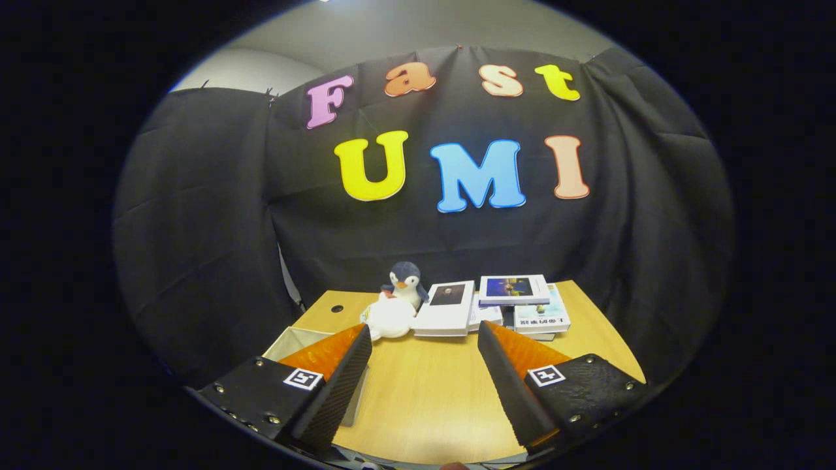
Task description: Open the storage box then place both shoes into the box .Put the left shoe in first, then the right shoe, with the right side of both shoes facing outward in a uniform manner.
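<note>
My gripper (424, 336) is open, held above a wooden table (431, 391), with nothing between its fingers (339, 375). A pale storage box (297, 341) sits on the table behind and under the left finger; only a corner of its open top and one wall show. I cannot tell from here whether anything lies inside it. A white rounded object (390, 318), possibly a shoe, lies just ahead of the left finger, next to the penguin toy.
A plush penguin (406, 282) stands at the far side of the table. Beside it lie several books and booklets (496, 305) in a loose stack. Black cloth walls close in the table at the back and both sides. A round cable hole (337, 308) marks the table's far left.
</note>
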The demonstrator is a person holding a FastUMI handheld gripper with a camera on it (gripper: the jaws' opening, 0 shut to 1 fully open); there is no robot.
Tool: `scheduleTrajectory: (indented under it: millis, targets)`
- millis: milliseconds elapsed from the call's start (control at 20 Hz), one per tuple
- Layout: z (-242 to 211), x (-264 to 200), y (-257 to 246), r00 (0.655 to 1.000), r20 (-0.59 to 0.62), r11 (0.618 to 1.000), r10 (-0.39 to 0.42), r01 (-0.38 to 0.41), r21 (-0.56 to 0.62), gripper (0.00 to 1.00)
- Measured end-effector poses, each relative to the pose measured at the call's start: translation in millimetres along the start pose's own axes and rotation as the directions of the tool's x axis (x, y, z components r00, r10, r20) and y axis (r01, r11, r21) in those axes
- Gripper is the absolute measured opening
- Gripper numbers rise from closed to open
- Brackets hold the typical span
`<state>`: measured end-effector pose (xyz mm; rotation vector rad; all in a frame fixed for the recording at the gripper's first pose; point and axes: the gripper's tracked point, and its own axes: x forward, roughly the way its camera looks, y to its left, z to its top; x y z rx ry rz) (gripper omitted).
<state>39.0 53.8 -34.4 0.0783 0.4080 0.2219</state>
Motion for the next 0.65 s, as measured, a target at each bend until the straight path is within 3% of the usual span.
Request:
scheduleTrajectory:
  millis: [200, 650]
  targets:
    - [9.5, -18.1, -28.6, 0.994, 0.088, 0.998, -0.063, 0.065, -0.023, 0.99]
    - [30.5, -29.7, -39.8, 0.978, 0.197, 0.998, -0.067, 0.068, 0.002, 0.99]
